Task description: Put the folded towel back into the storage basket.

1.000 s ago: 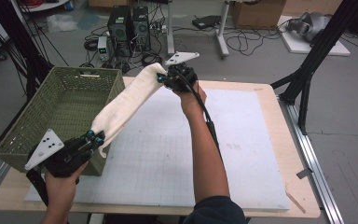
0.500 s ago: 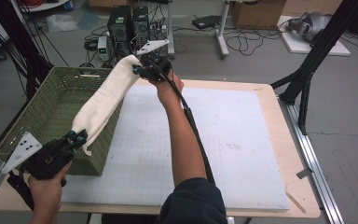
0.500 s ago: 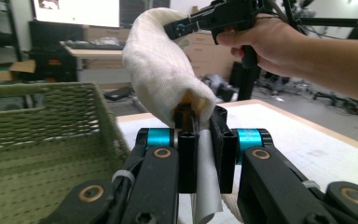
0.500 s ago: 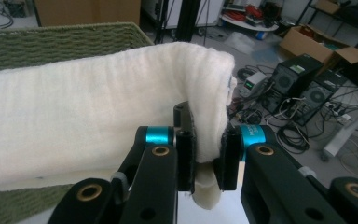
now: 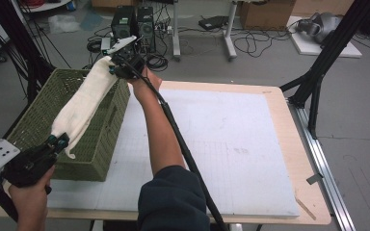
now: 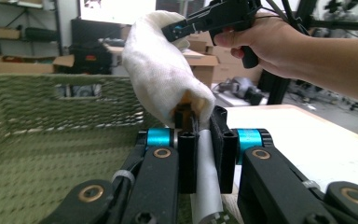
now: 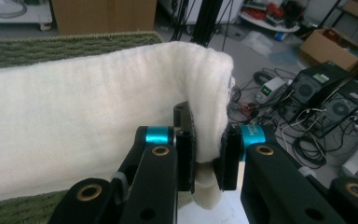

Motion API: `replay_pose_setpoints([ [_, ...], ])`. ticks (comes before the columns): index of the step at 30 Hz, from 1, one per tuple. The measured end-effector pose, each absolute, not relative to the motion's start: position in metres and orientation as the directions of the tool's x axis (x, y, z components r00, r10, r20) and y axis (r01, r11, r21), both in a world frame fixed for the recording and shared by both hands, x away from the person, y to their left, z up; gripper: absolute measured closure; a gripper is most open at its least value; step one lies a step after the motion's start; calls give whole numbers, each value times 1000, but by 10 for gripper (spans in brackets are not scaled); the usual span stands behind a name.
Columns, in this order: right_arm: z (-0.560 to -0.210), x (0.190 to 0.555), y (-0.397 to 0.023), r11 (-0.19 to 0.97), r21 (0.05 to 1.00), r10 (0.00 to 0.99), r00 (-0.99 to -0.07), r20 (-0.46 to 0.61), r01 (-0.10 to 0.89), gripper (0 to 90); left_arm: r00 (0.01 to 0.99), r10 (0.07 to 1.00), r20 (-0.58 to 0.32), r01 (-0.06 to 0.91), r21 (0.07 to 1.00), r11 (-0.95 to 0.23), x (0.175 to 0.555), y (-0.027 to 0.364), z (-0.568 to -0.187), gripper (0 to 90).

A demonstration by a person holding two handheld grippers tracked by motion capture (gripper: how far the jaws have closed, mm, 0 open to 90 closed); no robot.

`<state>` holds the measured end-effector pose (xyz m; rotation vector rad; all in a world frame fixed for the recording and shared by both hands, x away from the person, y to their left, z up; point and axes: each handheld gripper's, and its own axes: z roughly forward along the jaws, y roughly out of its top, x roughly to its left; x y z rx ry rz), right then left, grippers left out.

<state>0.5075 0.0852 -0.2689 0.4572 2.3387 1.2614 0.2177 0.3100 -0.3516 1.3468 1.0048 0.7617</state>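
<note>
High view: white towel (image 5: 84,103) stretched over green basket (image 5: 33,120), left gripper (image 5: 58,143) clamped on near end, right gripper (image 5: 113,70) clamped on far end.
Left gripper view: jaws pinch towel (image 6: 163,70) corner, basket (image 6: 51,140) below.
Right gripper view: jaws closed on towel (image 7: 98,116) fold.
Advice: keep both ends level, centre over basket opening, lower before letting go.

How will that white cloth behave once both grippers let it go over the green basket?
The white cloth is probably floppy: it sags between the left gripper and right gripper. Likely light, so it should crumple into the green basket without rolling.
</note>
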Motion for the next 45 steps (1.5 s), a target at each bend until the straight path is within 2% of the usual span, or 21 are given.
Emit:
replay_pose_setpoints([
  [7,-277,517,124,539,839,473,-852,-225,78,812,363,924,-116,121,990,77,217,313,-353,829],
  [16,-285,519,154,518,849,492,-847,-201,100,812,270,946,-179,156,978,141,218,334,-360,786],
  [17,-286,518,159,526,845,499,-840,-215,97,806,258,948,-186,163,976,147,218,335,-360,747],
  [18,-288,518,164,522,847,530,-817,-228,103,689,236,951,-198,173,972,159,219,337,-361,598],
  [19,-288,518,164,522,847,530,-817,-228,103,689,225,953,-204,179,970,165,220,339,-361,598],
  [20,-290,520,165,506,853,552,-808,-208,127,577,204,955,-215,187,966,178,220,340,-360,440],
  [23,-291,520,163,500,854,555,-810,-189,143,554,172,962,-211,166,969,183,217,343,-355,411],
  [28,-287,518,144,502,852,546,-818,-180,147,515,196,954,-226,158,968,197,217,342,-352,366],
  [32,-282,513,117,500,854,539,-824,-177,144,478,251,938,-238,162,966,202,220,336,-352,342],
  [33,-279,511,100,479,863,534,-834,-139,163,428,272,929,-251,159,964,214,221,334,-351,302],
  [34,-279,511,100,479,863,534,-834,-139,163,428,290,923,-255,160,963,216,222,332,-350,302],
  [35,-277,507,83,473,863,517,-849,-109,177,401,310,915,-258,165,962,216,223,329,-349,248],
  [36,-277,507,83,473,863,517,-849,-109,177,401,327,909,-258,172,962,211,224,327,-348,248],
  [38,-279,496,59,497,850,513,-849,-125,175,332,345,901,-261,188,960,206,226,321,-347,181],
  [42,-280,487,32,501,841,527,-843,-107,206,269,411,872,-266,209,959,193,228,308,-343,173],
  [45,-271,475,-8,506,833,545,-831,-110,222,239,461,848,-261,205,961,185,228,296,-339,175],
])
